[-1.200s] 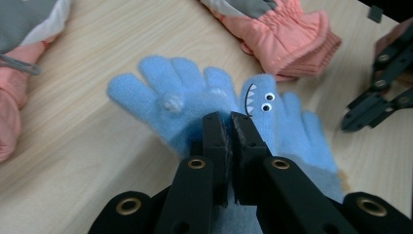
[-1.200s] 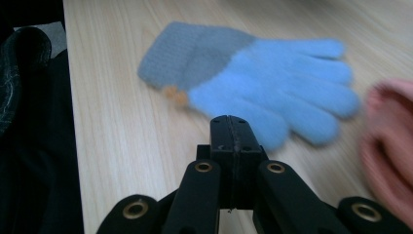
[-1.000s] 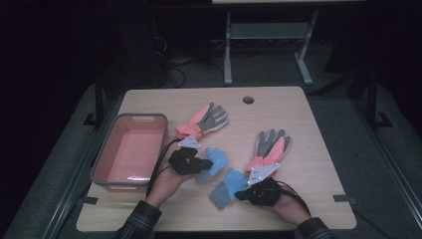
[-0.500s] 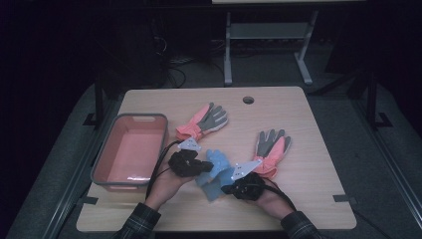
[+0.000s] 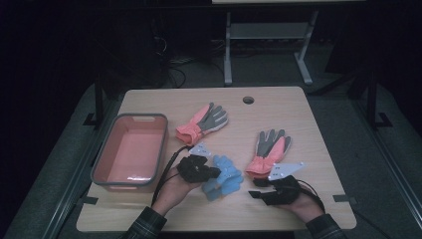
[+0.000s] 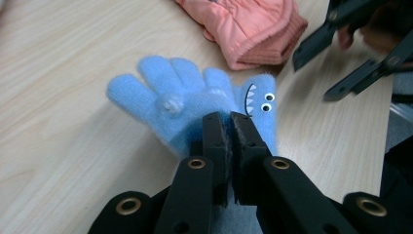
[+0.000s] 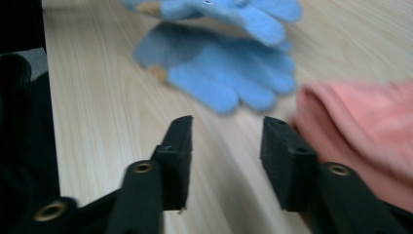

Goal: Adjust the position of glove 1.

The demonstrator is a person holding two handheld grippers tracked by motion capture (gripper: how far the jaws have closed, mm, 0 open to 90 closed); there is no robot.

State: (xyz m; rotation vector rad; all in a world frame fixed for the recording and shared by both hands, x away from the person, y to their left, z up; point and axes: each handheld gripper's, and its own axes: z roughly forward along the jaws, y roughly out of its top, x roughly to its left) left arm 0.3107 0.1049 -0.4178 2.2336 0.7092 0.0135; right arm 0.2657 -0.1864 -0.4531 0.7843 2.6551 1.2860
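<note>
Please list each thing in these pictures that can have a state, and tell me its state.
Left tongs: shut on the blue gloves.
Right tongs: open, nothing between them; they have just been opening.
Blue gloves: stacked, lying on the table.
Pink bin: upright, nothing in it.
Far orange glove: flat on the table.
Near orange glove: flat, beside the right tongs.

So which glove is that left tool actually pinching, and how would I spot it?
Start at the pink tub on the wooden table; just right of it, the left gripper pinches a fuzzy blue glove. Unlike both pink-and-grey gloves, it has googly eyes and toothy grin.
</note>
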